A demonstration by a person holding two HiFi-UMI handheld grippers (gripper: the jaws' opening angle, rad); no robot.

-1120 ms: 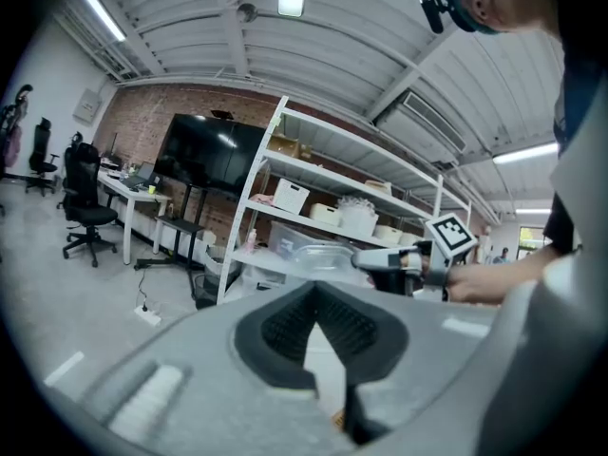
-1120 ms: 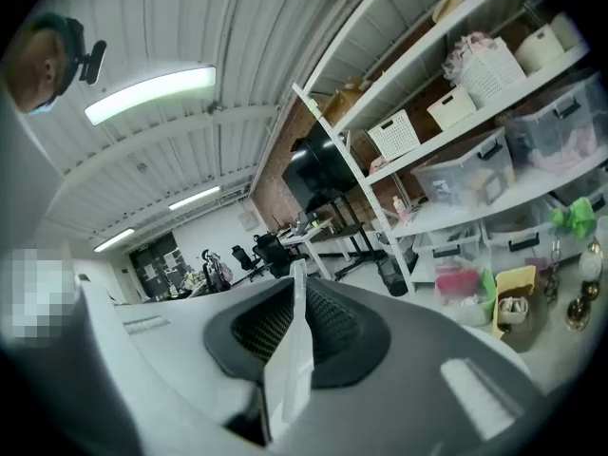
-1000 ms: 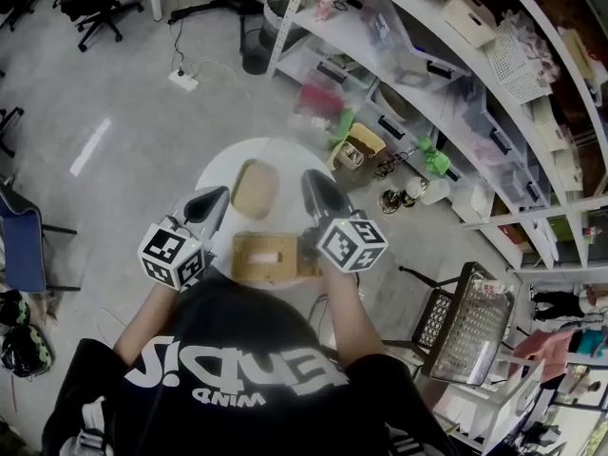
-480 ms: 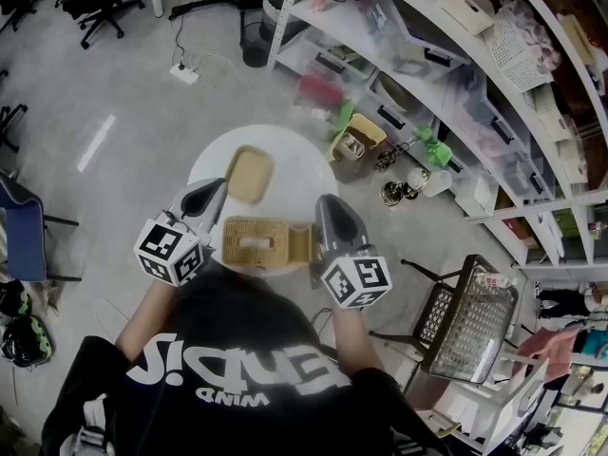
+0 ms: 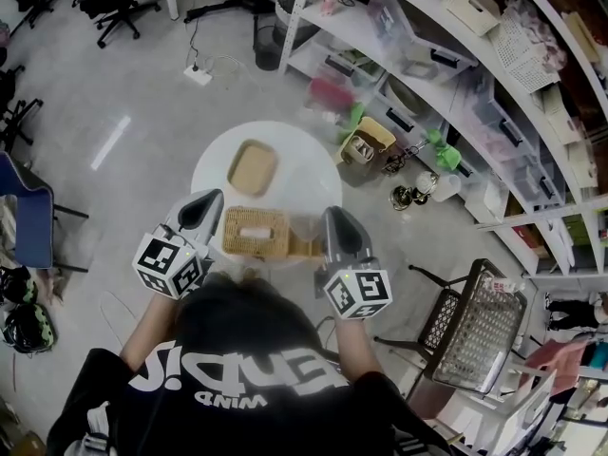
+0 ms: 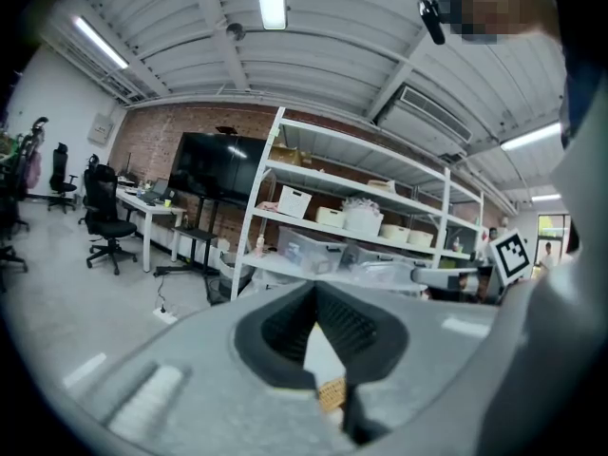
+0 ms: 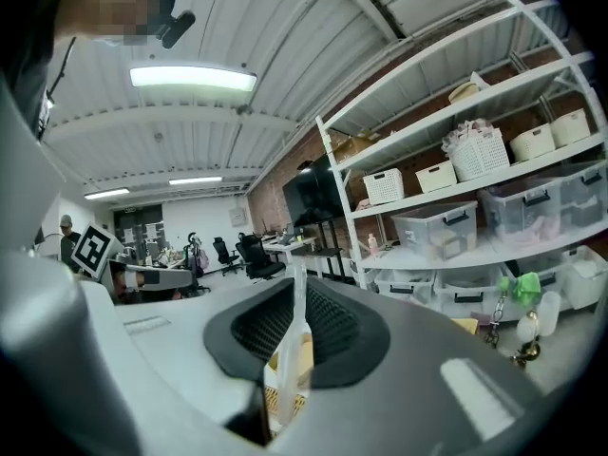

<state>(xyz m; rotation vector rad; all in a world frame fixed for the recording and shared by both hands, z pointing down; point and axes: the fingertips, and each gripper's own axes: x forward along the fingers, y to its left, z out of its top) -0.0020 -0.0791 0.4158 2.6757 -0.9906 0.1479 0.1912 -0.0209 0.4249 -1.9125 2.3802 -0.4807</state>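
Right gripper [image 7: 298, 275]: jaws pressed onto a thin clear sheet [image 7: 294, 350] that stands on edge between the pads and rises past the tips. It hangs at the right end of the woven box [image 5: 255, 234], low over it.

Left gripper [image 6: 316, 289]: jaws pressed together with nothing between them. It sits just off the left end of the woven box, not touching it as far as can be told.

Handling of the clear sheet, as a judgement:
- Very light and limp, probably slick, and easily creased or torn.
- A flat pinch close to its edge should hold it; a sideways tug may slip it free.
- Whether it is plastic film or tissue cannot be told.

The woven box has a slot in its top and stands at the near edge of a round white table [image 5: 309, 164]. A shallow woven tray [image 5: 253, 167] lies beyond the box, apart from it. Storage shelves [image 5: 427, 74] stand further off.
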